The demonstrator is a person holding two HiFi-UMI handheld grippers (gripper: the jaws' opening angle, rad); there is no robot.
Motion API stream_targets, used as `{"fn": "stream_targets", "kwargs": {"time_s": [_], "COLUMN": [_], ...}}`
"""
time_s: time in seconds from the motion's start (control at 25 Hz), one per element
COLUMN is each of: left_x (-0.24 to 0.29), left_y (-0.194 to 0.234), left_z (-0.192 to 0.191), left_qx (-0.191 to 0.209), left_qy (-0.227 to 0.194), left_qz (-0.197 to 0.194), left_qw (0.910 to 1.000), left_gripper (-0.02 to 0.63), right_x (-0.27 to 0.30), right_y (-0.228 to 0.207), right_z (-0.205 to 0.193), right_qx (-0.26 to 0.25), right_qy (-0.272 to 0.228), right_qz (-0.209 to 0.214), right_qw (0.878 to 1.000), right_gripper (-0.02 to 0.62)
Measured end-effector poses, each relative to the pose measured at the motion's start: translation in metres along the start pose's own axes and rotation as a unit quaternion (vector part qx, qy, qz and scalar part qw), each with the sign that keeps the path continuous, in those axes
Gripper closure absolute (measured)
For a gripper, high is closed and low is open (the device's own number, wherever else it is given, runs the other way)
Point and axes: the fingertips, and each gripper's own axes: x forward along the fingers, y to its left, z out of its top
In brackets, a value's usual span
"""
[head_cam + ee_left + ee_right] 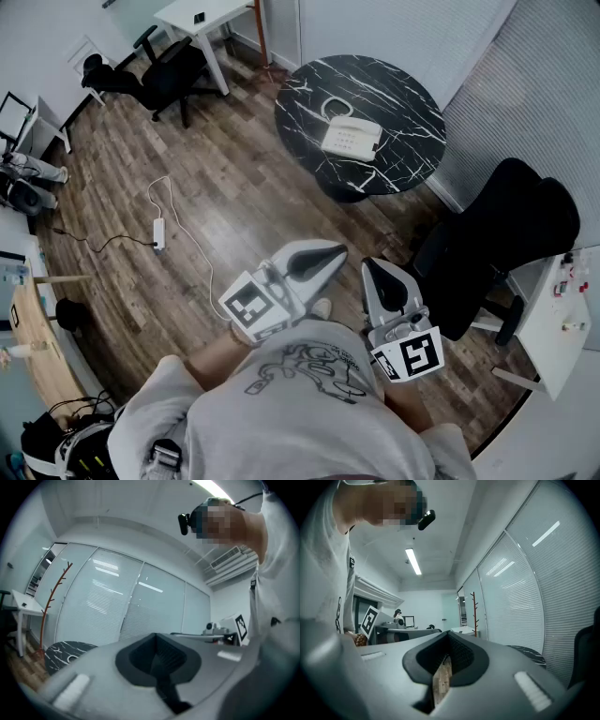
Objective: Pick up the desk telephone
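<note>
The white desk telephone (352,138) sits with its handset on the cradle on a round black marble table (394,89) at the far side of the room. Both grippers are held close to the person's body, well short of the table. My left gripper (323,255) points toward the table with its jaws shut and nothing between them. My right gripper (378,273) hangs beside it, also shut and empty. In the left gripper view the shut left gripper (157,657) fills the lower frame, with the table (63,649) low at left. In the right gripper view the shut right gripper (446,660) is seen the same way.
A black office chair (497,239) stands right of the grippers, beside a white cabinet (562,314). Another black chair (159,75) and a white desk (202,19) are at the far left. A power strip (158,234) with its cord lies on the wood floor. A red coat stand (51,602) rises near the glass wall.
</note>
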Motion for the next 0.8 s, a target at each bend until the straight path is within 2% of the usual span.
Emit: {"fn": "stream_targets", "kwargs": {"time_s": [0.8], "left_x": [0.016], "left_y": [-0.014], "left_z": [-0.022], "left_qx": [-0.024], "left_qy": [0.004], "left_qz": [0.014], "left_qw": [0.9996], "left_gripper": [0.606], "right_x": [-0.026], "right_y": [-0.017], "right_z": [-0.008], "right_qx": [0.008], "right_qy": [0.005], "right_qz": [-0.006], "right_qw": [1.000], "right_gripper": [0.591]}}
